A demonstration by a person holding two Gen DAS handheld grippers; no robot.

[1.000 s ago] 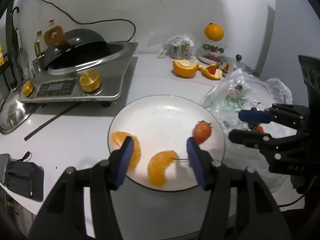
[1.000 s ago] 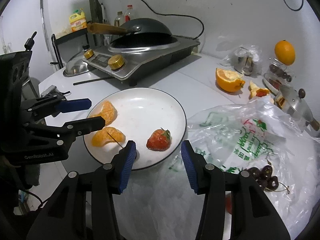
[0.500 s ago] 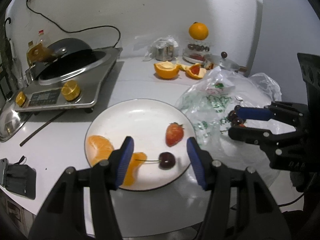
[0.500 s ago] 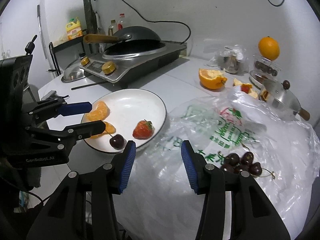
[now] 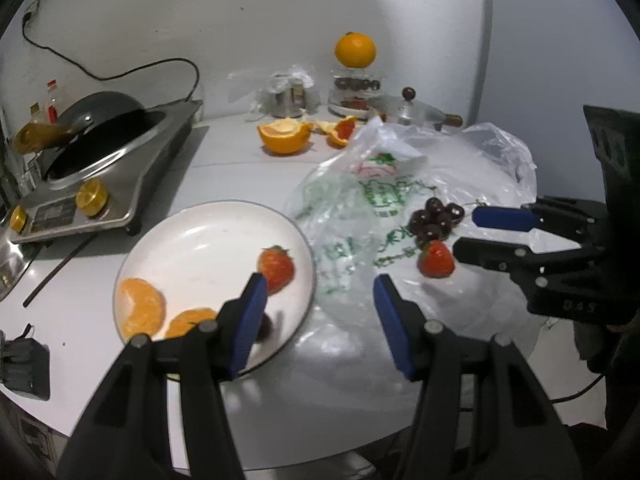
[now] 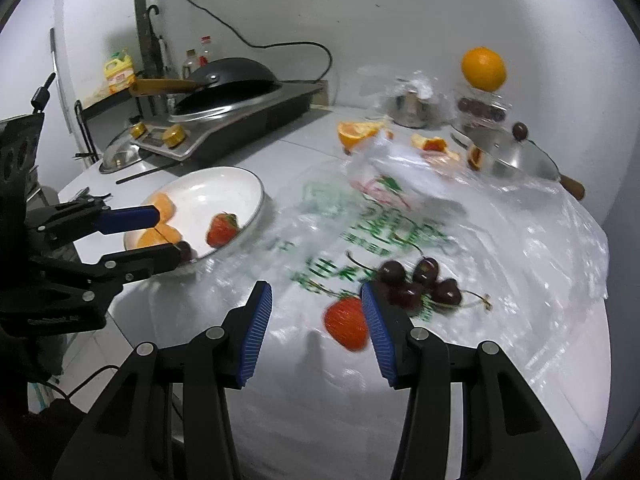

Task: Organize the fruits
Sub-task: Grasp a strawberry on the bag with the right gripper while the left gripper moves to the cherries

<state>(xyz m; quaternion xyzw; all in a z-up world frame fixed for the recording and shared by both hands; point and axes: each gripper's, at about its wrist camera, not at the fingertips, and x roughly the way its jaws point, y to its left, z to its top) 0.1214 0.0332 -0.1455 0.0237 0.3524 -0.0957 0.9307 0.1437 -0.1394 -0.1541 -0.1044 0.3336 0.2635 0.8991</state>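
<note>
left gripper – agape, right gripper – agape

**Two black grippers with blue-faced fingers**

The left gripper is showing a matt black frame of angled, branching arms, with round silver screws sitting at the joints. Its fingers are wearing ribbed blue pads on their inner faces. The right gripper is showing the same build: black arms, silver screws, ribbed blue pads. Seen from the side, each body is carrying small pale lettering, too blurred to read, and a thin black cable is trailing beneath.
</note>
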